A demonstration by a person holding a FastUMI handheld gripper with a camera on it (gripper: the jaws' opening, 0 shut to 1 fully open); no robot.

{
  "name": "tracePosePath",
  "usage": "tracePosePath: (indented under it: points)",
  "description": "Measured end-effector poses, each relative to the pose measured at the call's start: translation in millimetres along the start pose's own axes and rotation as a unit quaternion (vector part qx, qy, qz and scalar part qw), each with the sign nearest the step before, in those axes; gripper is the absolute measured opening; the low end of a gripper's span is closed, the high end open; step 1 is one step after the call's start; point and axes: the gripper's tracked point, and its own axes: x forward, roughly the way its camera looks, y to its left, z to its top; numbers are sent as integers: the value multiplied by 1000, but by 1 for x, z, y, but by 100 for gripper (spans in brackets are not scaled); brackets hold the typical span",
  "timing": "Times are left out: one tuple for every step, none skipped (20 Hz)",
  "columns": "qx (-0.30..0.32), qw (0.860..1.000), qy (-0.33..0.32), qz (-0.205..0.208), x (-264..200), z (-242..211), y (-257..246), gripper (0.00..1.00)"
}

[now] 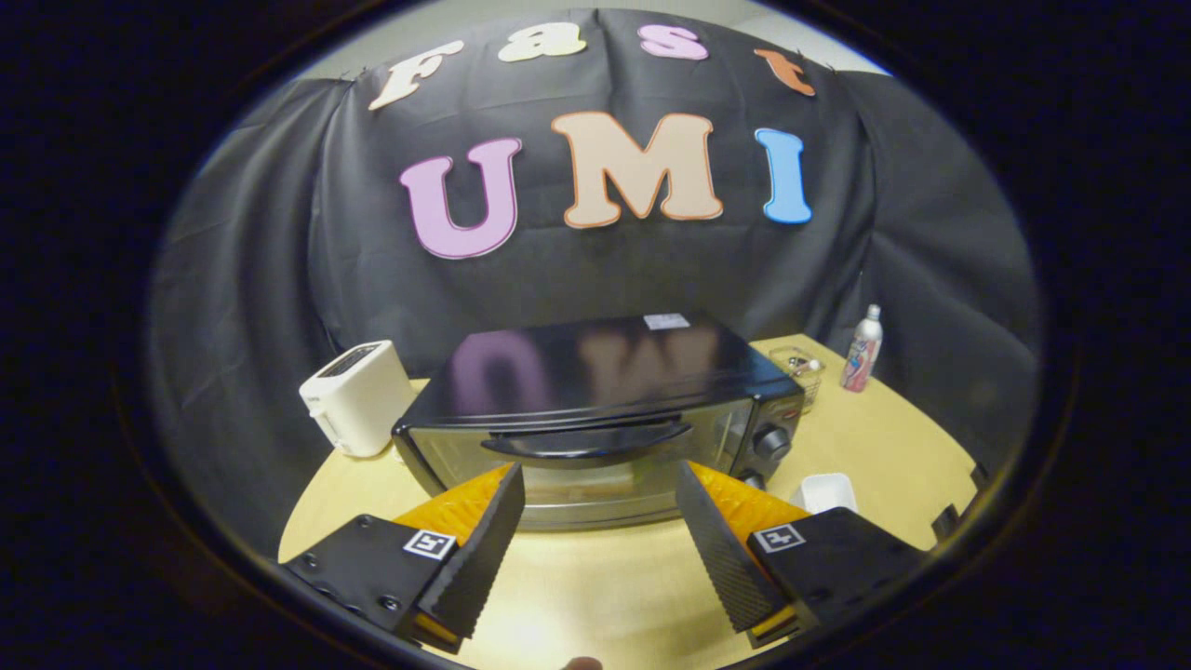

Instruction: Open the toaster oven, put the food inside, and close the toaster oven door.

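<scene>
A black toaster oven [595, 409] stands on the wooden table [875, 447], its glass door shut and a dark curved handle [586, 440] across the door's top. Two knobs [772, 443] sit on its right side. My gripper [600, 484] hovers just in front of the door, below the handle, fingers open with nothing between them. A small white dish [825, 490] lies on the table right of the oven, just beyond the right finger; I cannot tell what it holds.
A white toaster [358, 397] stands left of the oven. Behind the oven's right side are a clear container [802, 368] and a spray bottle [863, 350]. Black cloth walls in the table at the back and sides.
</scene>
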Motion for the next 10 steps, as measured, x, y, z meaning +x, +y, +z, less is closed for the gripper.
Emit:
tracePosePath:
  points:
    - [-6, 1000, -10, -2, -4, 10, -3, 100]
    - [-11, 1000, -19, -4, -8, 22, -5, 100]
    - [-16, 999, -29, -5, -12, 34, -6, 100]
    - [-21, 999, -40, -2, -16, 48, -5, 100]
    - [-27, 998, -52, 3, -19, 63, -1, 100]
    - [-32, 997, -64, 9, -23, 79, 3, 100]
    - [-37, 996, -76, 12, -27, 94, 6, 100]
    - [-40, 995, -88, 11, -31, 110, 9, 100]
    - [-45, 994, -97, 6, -33, 126, 9, 100]
    - [-52, 993, -107, -3, -37, 142, 8, 100]
